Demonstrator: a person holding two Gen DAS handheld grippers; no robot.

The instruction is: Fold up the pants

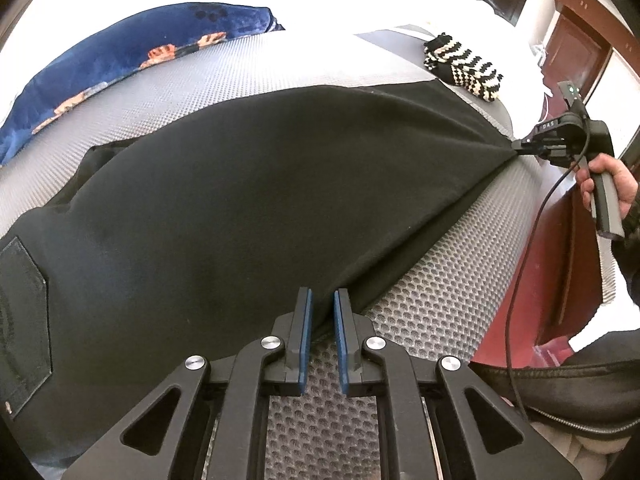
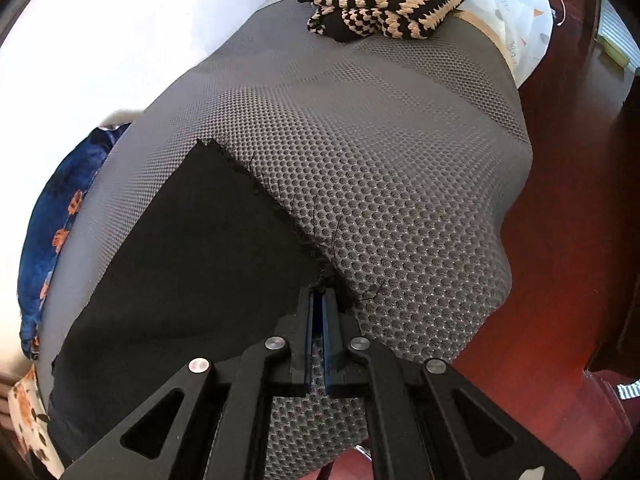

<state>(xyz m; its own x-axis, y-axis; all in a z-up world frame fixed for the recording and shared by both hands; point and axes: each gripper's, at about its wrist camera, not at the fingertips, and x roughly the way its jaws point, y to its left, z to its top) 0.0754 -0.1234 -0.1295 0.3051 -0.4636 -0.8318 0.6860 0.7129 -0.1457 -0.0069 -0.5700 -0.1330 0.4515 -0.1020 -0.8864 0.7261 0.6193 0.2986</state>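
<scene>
Black pants lie spread flat on a grey mesh mattress, with a back pocket at the far left. My left gripper is at the pants' near edge, its blue pads closed on the fabric fold. Far right in the left wrist view, a hand holds my right gripper, which pinches the leg's end and pulls it taut. In the right wrist view, the right gripper is shut on the near corner of the frayed hem of the pants.
A black-and-cream striped knit piece lies at the mattress's far end. A blue blanket with orange prints runs along the far side. Red-brown floor drops off past the near edge. A cable hangs from the right gripper.
</scene>
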